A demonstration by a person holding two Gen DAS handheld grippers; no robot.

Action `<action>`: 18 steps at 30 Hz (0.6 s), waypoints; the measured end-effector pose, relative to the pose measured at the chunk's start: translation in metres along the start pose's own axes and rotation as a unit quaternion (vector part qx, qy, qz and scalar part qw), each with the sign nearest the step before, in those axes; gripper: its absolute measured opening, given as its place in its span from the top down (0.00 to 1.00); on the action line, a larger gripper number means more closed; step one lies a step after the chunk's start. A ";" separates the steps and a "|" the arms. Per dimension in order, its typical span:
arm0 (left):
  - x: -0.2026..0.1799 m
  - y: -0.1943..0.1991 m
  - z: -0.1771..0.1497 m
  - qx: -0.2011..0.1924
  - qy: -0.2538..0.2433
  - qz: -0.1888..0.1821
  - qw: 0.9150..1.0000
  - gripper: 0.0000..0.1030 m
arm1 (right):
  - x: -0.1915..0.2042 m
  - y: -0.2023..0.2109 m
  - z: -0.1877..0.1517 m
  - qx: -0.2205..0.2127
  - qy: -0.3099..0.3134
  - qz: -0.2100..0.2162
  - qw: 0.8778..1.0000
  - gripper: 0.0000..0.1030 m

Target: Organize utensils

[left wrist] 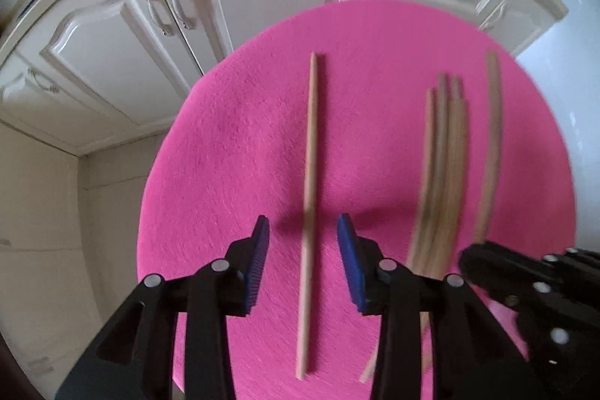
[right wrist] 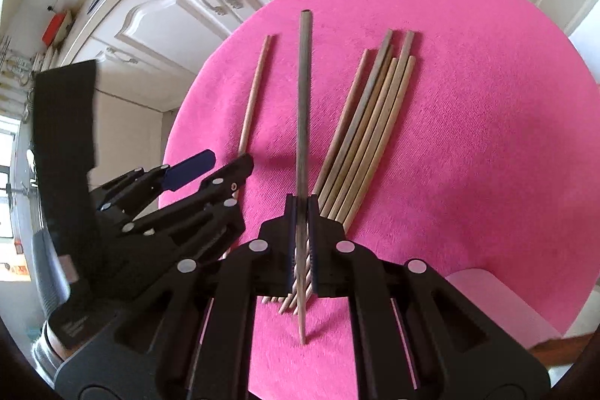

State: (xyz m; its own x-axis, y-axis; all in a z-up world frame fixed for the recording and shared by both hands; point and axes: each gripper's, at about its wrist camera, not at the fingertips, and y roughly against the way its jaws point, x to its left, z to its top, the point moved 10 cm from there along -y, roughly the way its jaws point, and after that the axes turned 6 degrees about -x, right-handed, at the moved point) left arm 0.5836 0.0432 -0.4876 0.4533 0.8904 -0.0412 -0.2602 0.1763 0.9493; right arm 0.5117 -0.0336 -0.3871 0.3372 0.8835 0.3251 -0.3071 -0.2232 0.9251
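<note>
Wooden chopsticks lie on a round pink mat point(left wrist: 240, 145) point(right wrist: 487, 156). My left gripper point(left wrist: 303, 231) is open, its blue pads on either side of a single chopstick point(left wrist: 309, 197) that lies alone on the mat; the same chopstick shows in the right wrist view point(right wrist: 255, 92). My right gripper point(right wrist: 300, 208) is shut on a darker chopstick point(right wrist: 303, 107) and holds it above the mat; it shows at the right in the left wrist view point(left wrist: 491, 145). A bundle of several chopsticks point(right wrist: 371, 130) point(left wrist: 442, 167) lies just right of it.
White cabinet doors point(left wrist: 112, 36) with metal handles stand behind the mat. The left gripper's body point(right wrist: 168, 212) is close beside my right gripper. A pale pink object point(right wrist: 487, 302) sits at the mat's near right edge.
</note>
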 end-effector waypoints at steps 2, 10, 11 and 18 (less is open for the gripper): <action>-0.001 -0.010 0.001 0.022 -0.014 -0.004 1.000 0.78 | -0.002 -0.003 0.003 -0.001 -0.008 -0.002 1.000 0.94; -0.010 -0.016 0.008 0.063 -0.066 0.010 0.996 0.88 | -0.005 -0.011 0.019 -0.001 -0.029 -0.006 1.000 0.94; -0.010 -0.016 0.009 0.059 -0.066 0.009 0.996 0.91 | -0.005 -0.011 0.021 -0.001 -0.030 -0.008 1.000 0.94; -0.003 -0.006 0.006 0.027 -0.006 -0.023 0.999 0.94 | -0.002 -0.009 0.022 -0.003 -0.024 -0.010 1.000 0.94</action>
State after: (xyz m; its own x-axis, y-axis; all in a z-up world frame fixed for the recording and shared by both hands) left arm 0.5890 0.0373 -0.4917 0.4747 0.8764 -0.0813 -0.1930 0.1938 0.9619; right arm 0.5333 -0.0419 -0.3921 0.3850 0.8675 0.3150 -0.3051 -0.2025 0.9306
